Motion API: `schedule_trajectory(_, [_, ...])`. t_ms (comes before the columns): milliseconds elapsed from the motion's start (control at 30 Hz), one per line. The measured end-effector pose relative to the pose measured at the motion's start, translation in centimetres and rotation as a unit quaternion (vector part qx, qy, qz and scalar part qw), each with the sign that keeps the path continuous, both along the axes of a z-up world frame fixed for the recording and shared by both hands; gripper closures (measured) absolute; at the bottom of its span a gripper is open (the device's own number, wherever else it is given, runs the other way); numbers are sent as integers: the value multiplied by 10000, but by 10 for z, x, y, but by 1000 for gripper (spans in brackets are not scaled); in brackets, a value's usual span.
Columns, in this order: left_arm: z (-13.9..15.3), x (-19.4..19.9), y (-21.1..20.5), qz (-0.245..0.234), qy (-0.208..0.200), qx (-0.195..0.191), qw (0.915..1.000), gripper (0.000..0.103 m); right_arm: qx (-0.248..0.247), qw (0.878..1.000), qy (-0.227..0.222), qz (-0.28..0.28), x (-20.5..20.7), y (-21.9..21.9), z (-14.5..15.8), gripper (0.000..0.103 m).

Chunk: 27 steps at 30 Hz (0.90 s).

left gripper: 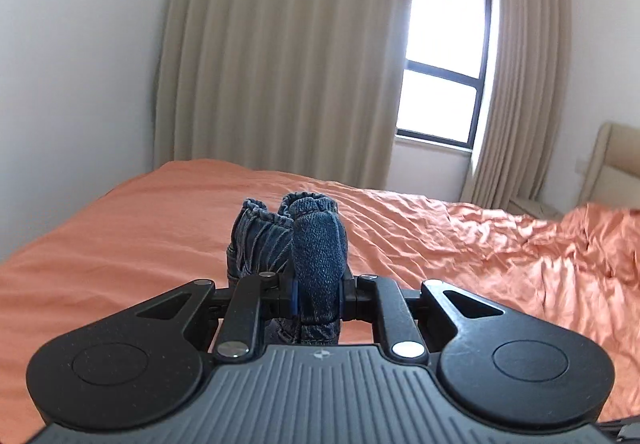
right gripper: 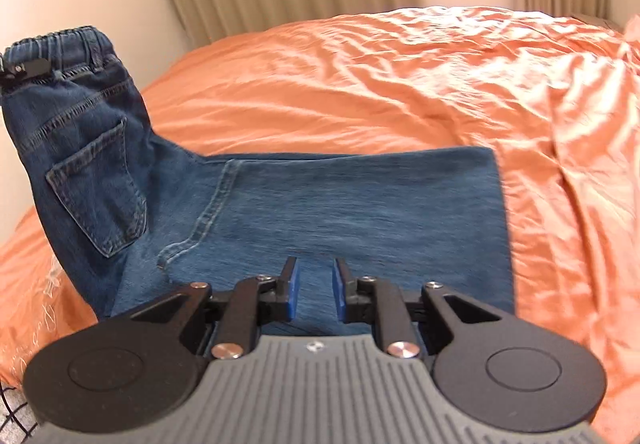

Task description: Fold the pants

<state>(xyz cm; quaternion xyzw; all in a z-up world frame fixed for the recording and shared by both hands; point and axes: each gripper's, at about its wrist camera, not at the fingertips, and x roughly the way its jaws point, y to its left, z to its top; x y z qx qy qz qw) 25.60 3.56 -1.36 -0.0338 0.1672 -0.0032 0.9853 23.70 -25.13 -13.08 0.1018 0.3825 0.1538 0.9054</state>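
Note:
Blue denim pants [right gripper: 304, 203] lie on the orange bed. Their folded legs lie flat under my right gripper. The waist end with the elastic waistband [right gripper: 60, 39] and a back pocket [right gripper: 96, 187] is lifted up at the left. My left gripper [left gripper: 318, 284] is shut on the bunched waistband [left gripper: 304, 240] and holds it above the bed; it also shows in the right wrist view [right gripper: 24, 71]. My right gripper [right gripper: 316, 284] is open and empty, just above the flat denim near its front edge.
The orange bedsheet [right gripper: 400, 83] is wrinkled toward the right. Beige curtains [left gripper: 280, 55] and a window [left gripper: 444, 43] stand behind the bed, with a white wall [left gripper: 72, 63] at the left. A beige headboard [left gripper: 616, 163] is at the far right.

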Motion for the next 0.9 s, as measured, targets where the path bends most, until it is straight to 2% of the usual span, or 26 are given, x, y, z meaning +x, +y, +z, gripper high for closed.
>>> schedule_trajectory(100, [-21, 2, -57, -405, 190, 436, 9981, 85, 172, 9996, 66, -200, -11, -24, -2, 89])
schedule_trajectory(233, [-63, 7, -117, -962, 669, 756, 9902, 85, 389, 9979, 57, -512, -28, -50, -9, 89])
schedule_trajectory(300, [-87, 11, -143, -1216, 1014, 861, 9836, 85, 455, 9971, 49, -607, -37, -60, -14, 89])
schedule_trajectory(400, [-124, 6, -170, -1534, 1688, 1044, 9680, 85, 564, 9959, 43, -706, -50, -72, -21, 89])
schedule_trajectory(467, [-137, -7, -174, -1651, 1863, 1104, 9622, 81, 618, 9955, 67, -719, -54, -78, -26, 89])
schedule_trajectory(500, [-140, -9, -173, -1735, 1988, 1038, 9589, 79, 677, 9950, 83, -732, -54, -79, -27, 88])
schedule_trajectory(667, [-136, -4, -160, -2384, 2466, 203, 9391, 40, 918, 9931, 146, -711, -53, -81, -33, 88])
schedule_trajectory(733, [-131, 4, -155, -2517, 2598, -248, 9320, 36, 899, 9936, 50, -678, -53, -78, -29, 88])
schedule_trajectory(800, [-125, 8, -148, -2583, 2606, -491, 9289, 36, 881, 9942, -59, -613, -55, -75, -25, 87])
schedule_trajectory(900, [-109, 11, -133, -2507, 2409, -570, 9359, 36, 890, 9948, -89, -484, -51, -69, -18, 80])
